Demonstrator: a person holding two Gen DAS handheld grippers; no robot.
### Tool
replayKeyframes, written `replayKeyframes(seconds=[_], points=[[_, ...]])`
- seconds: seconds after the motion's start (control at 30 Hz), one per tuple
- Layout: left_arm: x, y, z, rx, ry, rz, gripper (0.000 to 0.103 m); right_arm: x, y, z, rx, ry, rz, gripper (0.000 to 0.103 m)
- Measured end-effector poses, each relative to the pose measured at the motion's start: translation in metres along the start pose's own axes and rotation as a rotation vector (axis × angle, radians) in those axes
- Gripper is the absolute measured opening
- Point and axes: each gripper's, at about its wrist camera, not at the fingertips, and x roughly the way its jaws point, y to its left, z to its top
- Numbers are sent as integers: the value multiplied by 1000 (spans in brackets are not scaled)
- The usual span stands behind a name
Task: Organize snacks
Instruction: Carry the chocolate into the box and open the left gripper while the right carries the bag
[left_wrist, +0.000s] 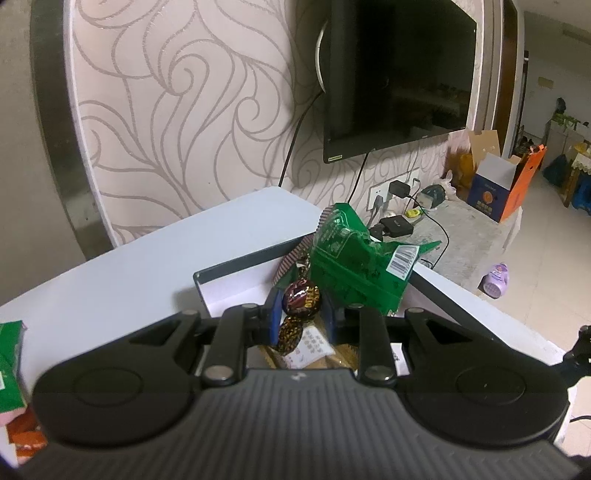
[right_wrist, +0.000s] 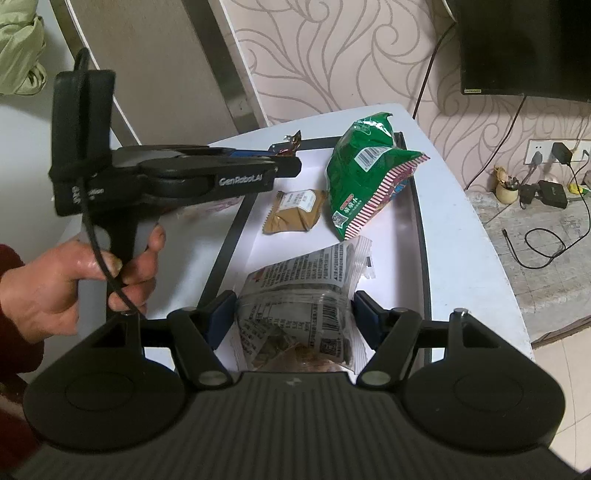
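So the left gripper (left_wrist: 301, 317) had its blue jaws pinched on a dark brown foil-wrapped candy (left_wrist: 301, 297), held over the black-rimmed white tray (right_wrist: 227, 240). The right gripper (right_wrist: 293, 317) was spread wide but gripping a clear printed snack bag (right_wrist: 306, 291) at the tray's 6 o'clock end. A green crinkly chip bag (right_wrist: 364, 173) sat toward 12, a small tan packet (right_wrist: 295, 212) just at its 9.

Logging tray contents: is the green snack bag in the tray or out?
In: the green snack bag lies inside the tray's dark rim.
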Motion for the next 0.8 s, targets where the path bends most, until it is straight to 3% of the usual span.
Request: replayKeyframes(seconds=[0.8], points=[[33,-13,7,38,41,4,27,5,-15,-2,33,13,5,73]])
